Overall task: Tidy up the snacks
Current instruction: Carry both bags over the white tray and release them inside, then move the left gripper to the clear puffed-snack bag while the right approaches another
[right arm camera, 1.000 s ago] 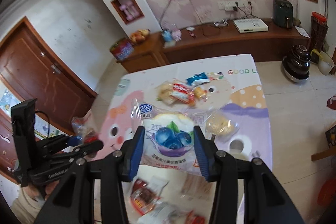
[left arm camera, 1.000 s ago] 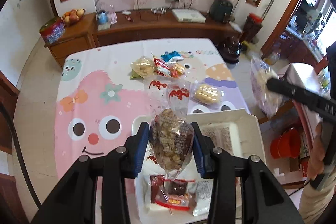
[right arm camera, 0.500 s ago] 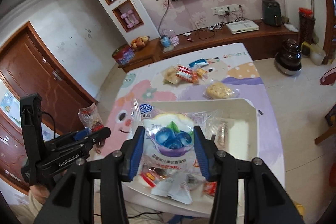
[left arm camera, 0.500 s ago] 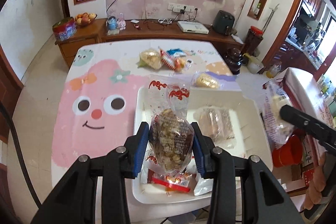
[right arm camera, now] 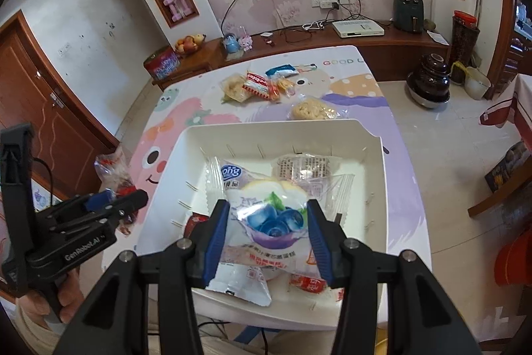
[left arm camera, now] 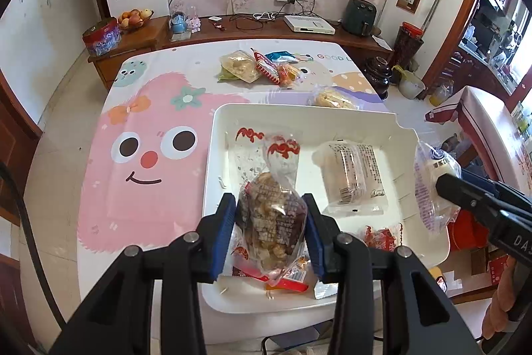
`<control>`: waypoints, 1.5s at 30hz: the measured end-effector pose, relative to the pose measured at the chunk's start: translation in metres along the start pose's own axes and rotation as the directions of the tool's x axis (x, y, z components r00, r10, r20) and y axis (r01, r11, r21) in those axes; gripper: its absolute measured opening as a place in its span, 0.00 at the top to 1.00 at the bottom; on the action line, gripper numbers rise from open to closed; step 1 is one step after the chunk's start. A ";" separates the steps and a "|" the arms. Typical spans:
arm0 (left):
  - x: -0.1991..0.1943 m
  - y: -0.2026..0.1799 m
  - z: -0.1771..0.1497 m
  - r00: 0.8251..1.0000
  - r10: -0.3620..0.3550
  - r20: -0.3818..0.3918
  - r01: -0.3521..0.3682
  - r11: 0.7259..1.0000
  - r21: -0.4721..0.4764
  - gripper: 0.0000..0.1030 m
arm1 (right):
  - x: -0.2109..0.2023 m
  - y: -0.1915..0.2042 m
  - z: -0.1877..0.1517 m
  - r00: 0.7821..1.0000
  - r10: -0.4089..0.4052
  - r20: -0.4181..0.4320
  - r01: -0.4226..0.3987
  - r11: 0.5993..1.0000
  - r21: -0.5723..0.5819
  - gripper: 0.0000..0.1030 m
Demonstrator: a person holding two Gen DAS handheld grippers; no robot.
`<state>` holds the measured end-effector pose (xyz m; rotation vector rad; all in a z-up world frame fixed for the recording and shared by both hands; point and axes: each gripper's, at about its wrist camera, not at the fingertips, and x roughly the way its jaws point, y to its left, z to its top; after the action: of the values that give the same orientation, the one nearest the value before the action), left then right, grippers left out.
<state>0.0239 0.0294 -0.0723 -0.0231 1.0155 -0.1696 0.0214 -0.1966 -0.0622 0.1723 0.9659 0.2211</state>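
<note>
A: Start at nine o'clock. What do the left tongs (left arm camera: 271,230) carry?

B: A clear crinkly plastic bag of brown crunchy snack pieces with red printing (left arm camera: 271,218). The blue pads press on its belly from both sides, set narrow, and it hangs above the near part of the white rectangular plastic tray (left arm camera: 212,155) on the cartoon-printed desk (left arm camera: 149,128).

A: How will it handle?

B: Light, I judge, with a slippery film and brittle contents. Squeeze hard and the pieces may crack, so the bulging middle is a fair hold.

A: And at three o'clock?

B: The right tongs (right arm camera: 267,230) grip a soft white pouch printed with blueberries (right arm camera: 271,215), also over the tray. The pads touch its sides, opened a little wider than the other pair. It looks puffy and squashy, likely a soft cake inside, so a gentle hold across the middle suits it.

A: What else lies there?

B: In the tray, a clear-wrapped pale cake with black text (left arm camera: 352,175). Toward twelve o'clock, loose packets (left arm camera: 262,69) wait on the desk.
</note>
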 end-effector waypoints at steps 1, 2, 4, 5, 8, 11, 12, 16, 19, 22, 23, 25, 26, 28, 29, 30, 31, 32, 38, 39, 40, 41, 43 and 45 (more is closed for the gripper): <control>0.001 0.000 0.001 1.000 0.002 -0.001 -0.002 1.000 0.002 0.62 | 0.001 0.000 -0.002 1.000 -0.002 -0.003 0.002 1.000 -0.002 0.54; 0.001 0.000 0.001 1.000 0.004 -0.004 -0.004 1.000 0.001 0.62 | 0.001 0.001 -0.003 1.000 -0.002 -0.007 0.002 1.000 -0.005 0.54; 0.002 0.001 0.001 1.000 0.006 -0.009 -0.006 1.000 0.000 0.62 | 0.003 0.002 -0.005 1.000 -0.003 -0.014 0.002 1.000 -0.012 0.54; 0.004 0.001 0.000 1.000 0.011 -0.014 -0.011 1.000 -0.001 0.62 | 0.004 0.003 -0.006 1.000 -0.005 -0.017 0.005 1.000 -0.018 0.53; 0.005 0.001 0.000 1.000 0.017 -0.020 -0.017 1.000 -0.001 0.62 | 0.005 0.006 -0.009 1.000 -0.016 -0.020 0.015 0.999 -0.035 0.53; 0.005 -0.001 0.000 0.999 0.044 -0.014 -0.044 0.999 0.013 0.62 | 0.004 0.007 -0.009 1.000 -0.014 -0.012 0.014 0.999 -0.036 0.52; 0.004 -0.003 0.000 0.998 0.061 -0.009 -0.061 0.998 0.020 0.57 | 0.003 0.007 -0.009 1.000 -0.005 -0.008 0.005 0.999 -0.036 0.51; 0.000 -0.010 -0.001 0.989 0.146 0.039 -0.148 0.988 0.050 0.17 | 0.000 0.007 -0.009 0.999 0.053 0.000 -0.053 0.998 -0.026 0.49; -0.004 -0.014 -0.001 0.985 0.161 0.062 -0.165 0.984 0.070 0.15 | -0.001 0.012 -0.011 0.998 0.059 0.003 -0.058 0.997 -0.044 0.49; -0.003 -0.015 -0.001 0.984 0.166 0.062 -0.171 0.982 0.082 0.15 | -0.001 0.016 -0.011 0.998 0.065 0.004 -0.065 0.996 -0.062 0.49; -0.002 -0.015 -0.001 0.984 0.165 0.059 -0.170 0.982 0.084 0.15 | 0.000 0.018 -0.012 0.998 0.065 0.003 -0.065 0.996 -0.066 0.49; -0.002 -0.016 -0.001 0.985 0.163 0.056 -0.168 0.982 0.083 0.15 | 0.001 0.020 -0.013 0.998 0.060 0.002 -0.060 0.995 -0.079 0.49; -0.002 -0.015 -0.001 0.985 0.162 0.055 -0.166 0.983 0.083 0.15 | 0.001 0.021 -0.014 0.999 0.054 0.000 -0.054 0.995 -0.084 0.49; -0.002 -0.015 -0.001 0.985 0.163 0.054 -0.168 0.982 0.085 0.15 | 0.004 0.022 -0.014 0.999 0.043 -0.011 -0.044 0.995 -0.088 0.49; -0.002 -0.015 -0.001 0.984 0.167 0.056 -0.171 0.981 0.086 0.15 | 0.005 0.023 -0.015 0.999 0.043 -0.015 -0.044 0.995 -0.089 0.49; -0.002 -0.015 -0.001 0.984 0.171 0.057 -0.176 0.981 0.087 0.15 | 0.006 0.023 -0.015 0.999 0.043 -0.019 -0.045 0.995 -0.088 0.49; -0.002 -0.015 -0.002 0.983 0.172 0.057 -0.177 0.980 0.089 0.15 | 0.007 0.023 -0.015 0.999 0.042 -0.024 -0.043 0.995 -0.088 0.49; -0.001 -0.015 -0.002 0.984 0.172 0.053 -0.177 0.980 0.092 0.15 | 0.008 0.023 -0.015 0.999 0.040 -0.029 -0.042 0.995 -0.087 0.49; 0.003 -0.015 -0.004 0.985 0.172 0.032 -0.175 0.979 0.100 0.15 | 0.015 0.025 -0.018 0.998 0.029 -0.050 -0.034 0.994 -0.100 0.49; 0.003 -0.015 -0.004 0.985 0.172 0.030 -0.174 0.979 0.101 0.15 | 0.017 0.026 -0.019 0.998 0.025 -0.057 -0.031 0.994 -0.106 0.49; 0.005 -0.015 -0.004 0.985 0.172 0.029 -0.174 0.980 0.101 0.15 | 0.018 0.026 -0.019 0.998 0.024 -0.062 -0.031 0.993 -0.110 0.49; 0.005 -0.014 -0.004 0.985 0.171 0.027 -0.173 0.980 0.099 0.15 | 0.019 0.026 -0.020 0.998 0.023 -0.066 -0.031 0.993 -0.113 0.49; 0.006 -0.013 -0.004 0.985 0.171 0.024 -0.173 0.980 0.096 0.15 | 0.022 0.026 -0.020 0.997 0.028 -0.075 -0.037 0.993 -0.113 0.49; 0.009 -0.012 -0.003 0.985 0.171 0.017 -0.172 0.981 0.092 0.15 | 0.025 0.026 -0.020 0.996 0.032 -0.083 -0.041 0.993 -0.110 0.49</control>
<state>0.0245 0.0164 -0.0798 0.1484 0.9941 -0.0587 0.0157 -0.1643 -0.0869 0.0788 1.0291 0.3167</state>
